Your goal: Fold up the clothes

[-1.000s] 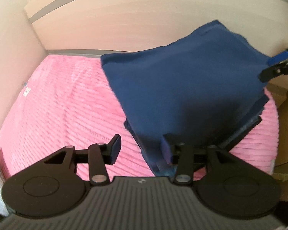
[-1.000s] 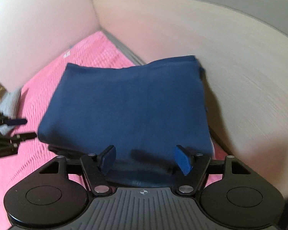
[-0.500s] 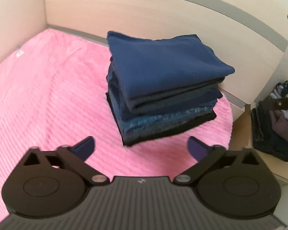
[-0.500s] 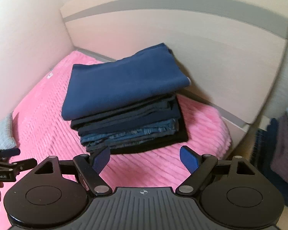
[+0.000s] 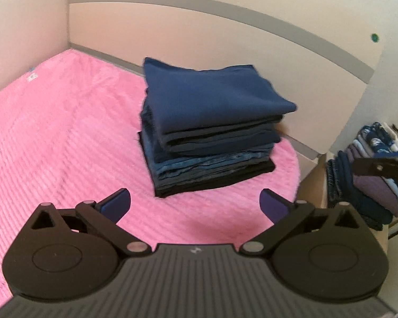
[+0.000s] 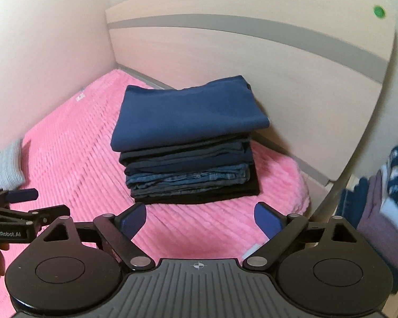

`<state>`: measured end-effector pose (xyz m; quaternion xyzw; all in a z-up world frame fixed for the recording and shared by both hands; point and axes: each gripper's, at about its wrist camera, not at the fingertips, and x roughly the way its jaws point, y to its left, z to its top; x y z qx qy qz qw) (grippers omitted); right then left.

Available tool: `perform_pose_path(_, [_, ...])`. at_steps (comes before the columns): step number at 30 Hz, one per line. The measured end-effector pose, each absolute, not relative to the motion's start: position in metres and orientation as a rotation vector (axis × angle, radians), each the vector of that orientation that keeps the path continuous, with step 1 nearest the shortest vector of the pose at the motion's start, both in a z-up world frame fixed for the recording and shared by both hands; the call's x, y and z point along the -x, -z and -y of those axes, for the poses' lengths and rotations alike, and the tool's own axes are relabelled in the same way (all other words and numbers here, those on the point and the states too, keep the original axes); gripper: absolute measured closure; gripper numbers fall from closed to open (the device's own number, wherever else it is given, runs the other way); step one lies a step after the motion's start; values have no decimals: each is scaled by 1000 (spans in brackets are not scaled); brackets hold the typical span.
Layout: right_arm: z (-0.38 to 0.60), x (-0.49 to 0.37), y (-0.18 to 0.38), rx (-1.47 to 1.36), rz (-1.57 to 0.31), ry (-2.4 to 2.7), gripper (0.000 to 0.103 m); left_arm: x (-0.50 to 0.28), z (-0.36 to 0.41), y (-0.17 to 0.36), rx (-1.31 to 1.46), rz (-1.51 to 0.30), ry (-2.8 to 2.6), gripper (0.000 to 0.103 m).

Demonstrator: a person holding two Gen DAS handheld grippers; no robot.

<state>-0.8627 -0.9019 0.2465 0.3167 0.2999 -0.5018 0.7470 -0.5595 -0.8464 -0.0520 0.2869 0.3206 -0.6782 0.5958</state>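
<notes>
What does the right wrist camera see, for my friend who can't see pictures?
A neat stack of folded dark clothes sits on a pink blanket by a pale headboard. The right tool is open and empty in front.

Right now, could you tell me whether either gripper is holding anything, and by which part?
Nothing is held. The left gripper and the right gripper are both open and empty, short of the stack on the pink blanket.
</notes>
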Motion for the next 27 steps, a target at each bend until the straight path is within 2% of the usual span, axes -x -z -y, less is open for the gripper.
perform_pose_path(9, [924, 890, -247, -655, -723, 997, 12, 605, 846, 44, -637, -758, 1497, 2])
perform_pose_path(16, [931, 901, -247, -649, -734, 961, 12, 634, 849, 40, -638, -840, 1425, 2])
perform_pose_path(27, [927, 898, -254, -654, -712, 950, 12, 641, 848, 31, -658, -790, 1406, 2])
